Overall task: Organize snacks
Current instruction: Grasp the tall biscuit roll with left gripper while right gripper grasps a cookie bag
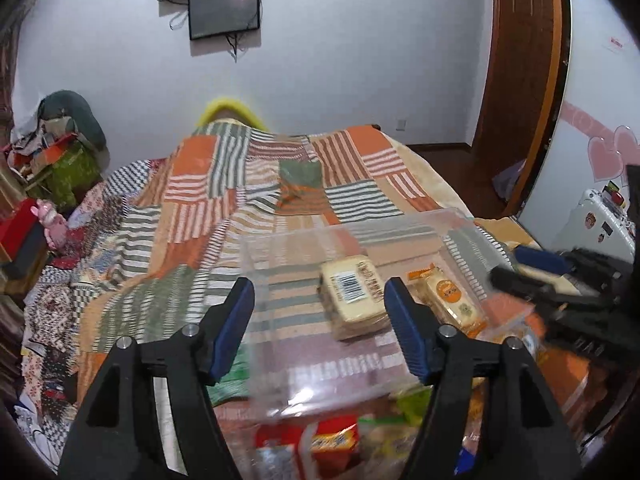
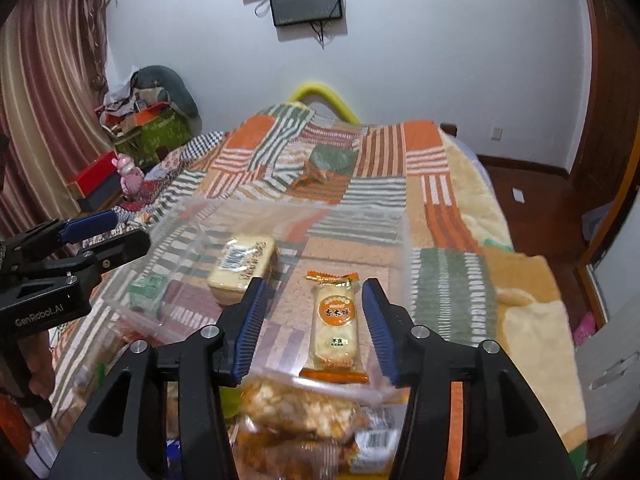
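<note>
A clear plastic bin (image 1: 460,240) (image 2: 192,220) stands on the patchwork bedspread. Inside lie a pale yellow snack pack with a barcode (image 1: 354,294) (image 2: 244,262) and an orange-labelled rice cracker pack (image 1: 448,300) (image 2: 335,328). My left gripper (image 1: 320,320) is open and empty above the bin's near left part; it shows at the left in the right wrist view (image 2: 106,232). My right gripper (image 2: 314,320) is open, its blue pads either side of the rice cracker pack, not touching it. It appears at the right edge in the left wrist view (image 1: 532,272).
Loose snack packs lie in front of the bin: a red pack (image 1: 320,436), a green pack (image 1: 234,376), and a bag of golden fried snacks (image 2: 296,408). Boxes and a pink toy (image 2: 130,174) crowd the bed's left side. A white cabinet (image 2: 612,360) stands at the right.
</note>
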